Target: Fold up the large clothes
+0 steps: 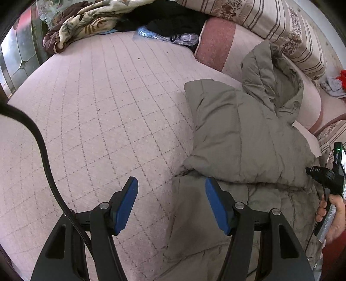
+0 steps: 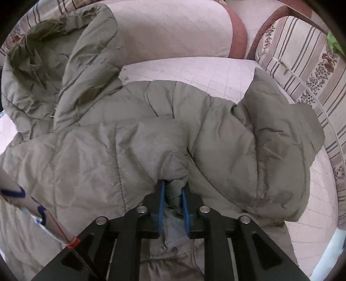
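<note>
A large olive-grey hooded puffer jacket [image 1: 248, 134] lies on the pink quilted bed cover [image 1: 108, 108], with its hood [image 2: 43, 64] toward the pillows. My left gripper [image 1: 170, 183] is open just above the bed at the jacket's left edge, and nothing is between its blue pads. My right gripper [image 2: 174, 188] is shut on a bunched fold of a jacket sleeve [image 2: 155, 147] that lies drawn across the jacket's body. The other sleeve [image 2: 281, 129] lies folded at the right. In the left wrist view, a hand [image 1: 333, 214] grips the right tool's handle at the far right edge.
Striped floral pillows [image 1: 281, 26] and a pink bolster [image 1: 216, 43] line the head of the bed. A crumpled floral blanket [image 1: 86, 21], a black garment [image 1: 173, 19] and a plastic bag [image 1: 168, 36] sit at the far end. A black cable [image 1: 43, 151] hangs at the left.
</note>
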Demonstrator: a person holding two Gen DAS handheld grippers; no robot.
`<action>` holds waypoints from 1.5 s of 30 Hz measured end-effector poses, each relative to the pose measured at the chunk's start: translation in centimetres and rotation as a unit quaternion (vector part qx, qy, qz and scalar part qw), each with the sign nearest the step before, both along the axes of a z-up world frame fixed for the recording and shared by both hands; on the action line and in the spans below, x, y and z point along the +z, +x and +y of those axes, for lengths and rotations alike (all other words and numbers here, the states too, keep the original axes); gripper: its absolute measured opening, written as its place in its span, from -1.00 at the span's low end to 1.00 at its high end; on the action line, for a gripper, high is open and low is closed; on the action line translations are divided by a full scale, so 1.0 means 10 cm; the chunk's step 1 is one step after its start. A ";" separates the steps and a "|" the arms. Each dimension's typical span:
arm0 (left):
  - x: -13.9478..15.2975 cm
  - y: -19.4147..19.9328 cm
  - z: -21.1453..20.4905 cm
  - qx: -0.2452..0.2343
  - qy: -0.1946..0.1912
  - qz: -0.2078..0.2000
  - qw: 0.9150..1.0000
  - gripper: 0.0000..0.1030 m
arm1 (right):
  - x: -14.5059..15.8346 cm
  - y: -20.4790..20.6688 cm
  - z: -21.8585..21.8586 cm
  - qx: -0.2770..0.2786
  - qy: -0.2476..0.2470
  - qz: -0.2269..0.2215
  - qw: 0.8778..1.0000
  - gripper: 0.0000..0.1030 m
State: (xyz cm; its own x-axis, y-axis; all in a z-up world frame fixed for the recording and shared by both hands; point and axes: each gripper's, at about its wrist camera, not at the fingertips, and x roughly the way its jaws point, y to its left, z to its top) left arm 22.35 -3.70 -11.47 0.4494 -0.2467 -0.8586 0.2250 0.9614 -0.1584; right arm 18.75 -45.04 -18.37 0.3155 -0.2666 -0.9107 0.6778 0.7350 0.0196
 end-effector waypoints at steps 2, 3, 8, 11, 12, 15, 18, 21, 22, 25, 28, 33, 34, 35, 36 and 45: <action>0.03 -0.02 -0.01 0.002 -0.001 -0.001 1.000 0.24 | -0.03 0.02 -0.01 -0.002 -0.003 0.002 1.000 -0.50; 0.05 -0.04 -0.01 0.002 -0.002 -0.002 1.000 0.24 | -0.02 0.02 -0.01 0.000 -0.005 0.004 1.000 -0.41; 0.12 -0.20 -0.05 -0.009 -0.027 0.009 1.000 0.23 | 0.31 -0.32 -0.11 -0.005 0.009 -0.047 0.999 -0.08; 0.17 -0.37 -0.14 -0.028 -0.047 0.012 0.998 0.23 | 0.59 -0.75 -0.22 -0.007 0.008 -0.094 0.996 0.12; 0.17 -0.43 -0.19 -0.034 -0.046 0.009 0.998 0.23 | 0.66 -0.93 -0.28 -0.007 0.004 -0.106 0.994 0.26; 0.15 -0.60 -0.38 -0.055 -0.030 -0.002 0.998 0.24 | 0.74 -1.49 -0.55 -0.023 -0.018 -0.126 0.992 0.54; 0.09 -0.74 -0.56 -0.071 -0.010 -0.014 0.997 0.24 | 0.61 -1.90 -0.95 -0.068 -0.026 -0.101 0.992 0.52; 0.06 -0.83 -0.69 -0.085 0.009 -0.027 0.996 0.24 | 0.32 -2.38 -1.50 -0.157 0.038 -0.102 0.982 0.22; 0.05 -0.85 -0.73 -0.090 0.015 -0.032 0.995 0.24 | 0.20 -2.54 -1.68 -0.190 0.065 -0.111 0.973 0.17; 0.00 -0.86 -0.82 -0.097 0.029 -0.039 0.994 0.24 | -0.01 -2.77 -2.01 -0.243 0.090 -0.131 0.957 0.14; -0.07 -0.85 -0.89 -0.106 0.032 -0.029 0.993 0.24 | -0.21 -2.81 -2.31 -0.278 0.129 -0.172 0.936 0.13; -0.16 -0.82 -1.03 -0.121 0.055 -0.032 0.991 0.24 | -0.43 -2.62 -2.66 -0.301 0.162 -0.204 0.917 0.14; -0.18 -0.83 -1.06 -0.125 0.060 -0.034 0.990 0.24 | -0.48 -2.57 -2.70 -0.302 0.164 -0.204 0.917 0.14; -0.19 -0.83 -1.08 -0.130 0.065 -0.037 0.989 0.24 | -0.52 -2.51 -2.77 -0.304 0.165 -0.204 0.916 0.14; -0.20 -0.84 -1.11 -0.134 0.071 -0.040 0.988 0.24 | -0.54 -2.45 -2.83 -0.311 0.162 -0.203 0.914 0.14; -0.18 -0.82 -1.09 -0.140 0.064 -0.030 0.988 0.24 | -0.10 -2.25 -3.00 -0.280 0.097 -0.163 0.941 -0.83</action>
State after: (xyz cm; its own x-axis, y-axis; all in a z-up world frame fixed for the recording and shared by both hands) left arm 14.13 -14.63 -13.25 0.4304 -0.2596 -0.8645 0.4902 0.8714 -0.0176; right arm -3.74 -75.08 -19.38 0.4472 -0.3124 -0.8381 0.8919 0.2261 0.3916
